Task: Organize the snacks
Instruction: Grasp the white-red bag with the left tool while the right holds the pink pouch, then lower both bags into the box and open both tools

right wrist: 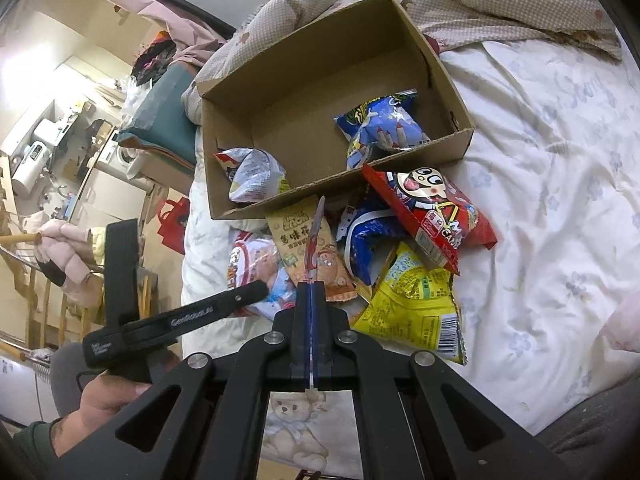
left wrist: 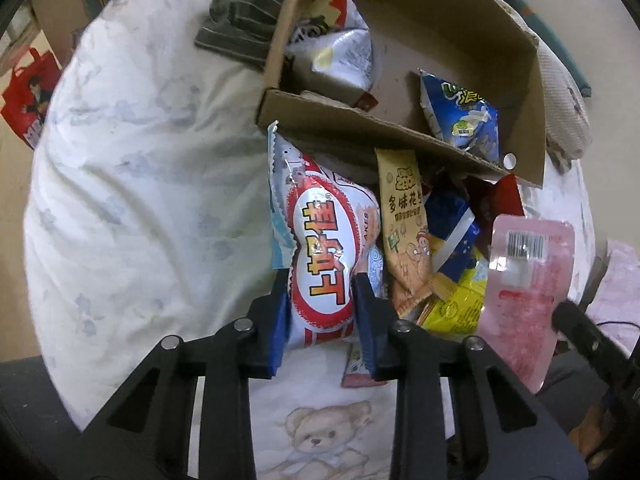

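My left gripper (left wrist: 322, 276) is shut on a white and red puffed snack bag (left wrist: 324, 248), at the near left of a snack pile on the bed. My right gripper (right wrist: 311, 286) is shut on a thin pink flat packet, seen edge-on (right wrist: 314, 236); its pink face with a barcode shows in the left wrist view (left wrist: 528, 280). An open cardboard box (right wrist: 460, 148) lies beyond the pile and holds a blue bag (right wrist: 380, 128) and a white bag (right wrist: 252, 176). A tan peanut packet (right wrist: 316, 256), a yellow bag (right wrist: 416, 304) and a red bag (right wrist: 436, 216) lie in the pile.
The white floral bedsheet (right wrist: 552, 200) spreads to the right. A beige quilt (right wrist: 460, 0) bunches behind the box. Folded dark clothes (left wrist: 240, 20) lie left of the box. The bed edge and room clutter (right wrist: 80, 140) are at the left.
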`<state>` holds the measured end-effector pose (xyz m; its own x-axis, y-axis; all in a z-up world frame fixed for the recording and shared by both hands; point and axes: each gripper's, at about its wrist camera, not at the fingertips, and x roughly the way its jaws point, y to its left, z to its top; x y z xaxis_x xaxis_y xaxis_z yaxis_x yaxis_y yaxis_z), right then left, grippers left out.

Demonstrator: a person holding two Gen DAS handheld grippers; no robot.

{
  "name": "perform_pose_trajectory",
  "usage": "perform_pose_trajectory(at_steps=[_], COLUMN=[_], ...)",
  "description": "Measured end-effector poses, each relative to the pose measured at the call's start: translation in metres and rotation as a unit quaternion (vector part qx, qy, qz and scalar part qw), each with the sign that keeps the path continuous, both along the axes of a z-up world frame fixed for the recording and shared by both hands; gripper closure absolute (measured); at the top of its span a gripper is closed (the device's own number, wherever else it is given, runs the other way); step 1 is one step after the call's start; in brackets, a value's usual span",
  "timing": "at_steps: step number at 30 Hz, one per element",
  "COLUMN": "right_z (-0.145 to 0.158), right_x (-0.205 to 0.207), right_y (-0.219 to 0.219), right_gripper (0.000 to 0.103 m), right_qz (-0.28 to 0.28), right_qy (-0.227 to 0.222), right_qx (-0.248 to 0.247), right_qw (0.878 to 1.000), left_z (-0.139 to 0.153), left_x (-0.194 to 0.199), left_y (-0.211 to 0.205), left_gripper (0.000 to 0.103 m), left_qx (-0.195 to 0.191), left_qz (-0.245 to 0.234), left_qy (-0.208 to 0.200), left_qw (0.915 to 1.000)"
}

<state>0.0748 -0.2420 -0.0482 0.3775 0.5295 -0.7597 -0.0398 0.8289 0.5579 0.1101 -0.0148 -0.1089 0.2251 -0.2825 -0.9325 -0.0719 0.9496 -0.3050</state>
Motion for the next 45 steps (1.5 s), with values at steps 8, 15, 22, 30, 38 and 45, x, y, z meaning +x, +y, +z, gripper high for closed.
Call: perform_pose_trajectory(at_steps=[8, 15, 22, 30, 38, 45], right_z=[0.006, 0.013, 0.035, 0.068, 0.086, 0.07], right_x=[-0.004, -0.012, -0.011, 0.01, 0.055, 0.104], right_y=[0.006, 0.0, -0.01, -0.017, -0.019, -0.017], right_gripper=[0.103, 0.103, 0.103, 0.103, 0.103, 0.103], right_qz=[0.008, 0.002, -0.008, -0.012, -0.015, -0.017], right_qy=[-0.011, -0.021, -0.041, -0.072, -0.092, -0.087], right_qx=[-0.004, 0.0, 0.018, 0.014, 0.0, -0.029], right_qw=[1.0, 1.0, 0.999, 0.997, 0.996, 0.996], left_z=[0.024, 0.08, 0.126, 0.155, 0.161, 0.136], left_x=[-0.026, -0.041, -0.041, -0.012, 0.039, 0.081], left_y=[0.026, 0.056, 0.063, 0.05, 0.02, -0.012], left_gripper=[0.079, 0.082, 0.085, 0.087, 0.088, 0.09], left_qx=[0.022, 0.009, 0.016, 0.016, 0.025, 0.043], left_qz=[0.025, 0.037, 0.039, 0.026, -0.002, -0.033], left_qy=[-0.001, -0.057, -0.12, -0.158, -0.174, -0.17], left_qw=[0.9995, 0.9977, 0.9919, 0.987, 0.9844, 0.984])
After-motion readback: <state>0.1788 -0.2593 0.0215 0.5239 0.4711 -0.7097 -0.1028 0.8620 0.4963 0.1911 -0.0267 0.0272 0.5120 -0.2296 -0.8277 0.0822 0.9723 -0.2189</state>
